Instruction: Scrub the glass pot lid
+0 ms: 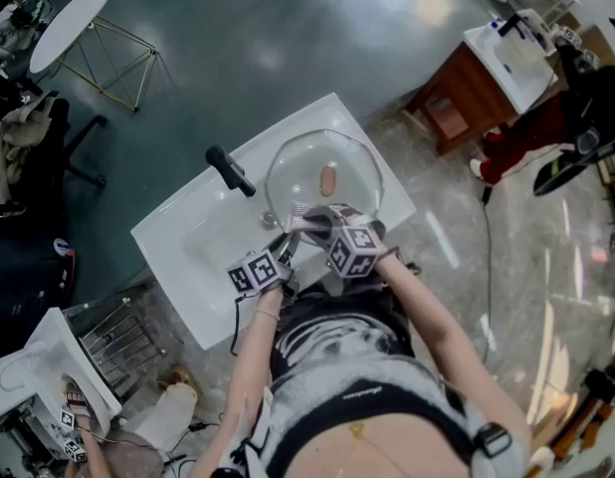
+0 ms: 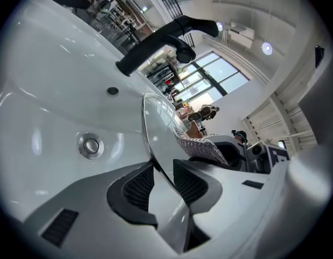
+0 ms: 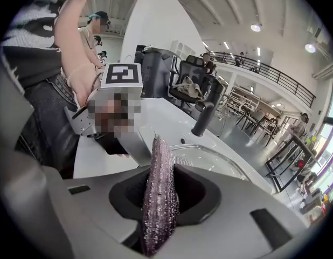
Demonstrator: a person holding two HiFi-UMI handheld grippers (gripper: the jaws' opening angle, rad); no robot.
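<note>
Over the sink (image 1: 188, 247), the left tongs (image 2: 164, 183) pinch the glass lid (image 2: 158, 128) by its rim. The right tongs (image 3: 162, 196) squeeze a sparkly scrub cloth (image 3: 158, 161) there too.

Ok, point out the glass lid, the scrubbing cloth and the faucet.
glass lid (image 1: 296, 172), head view, clear dome left of centre.
scrubbing cloth (image 3: 160, 198), right gripper view, mid-strip between the jaws.
faucet (image 1: 231, 171), head view, middle of the black lever.

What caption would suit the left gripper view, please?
Left gripper clamps the glass lid by its rim over the white sink, scrubbing cloth alongside.
</note>
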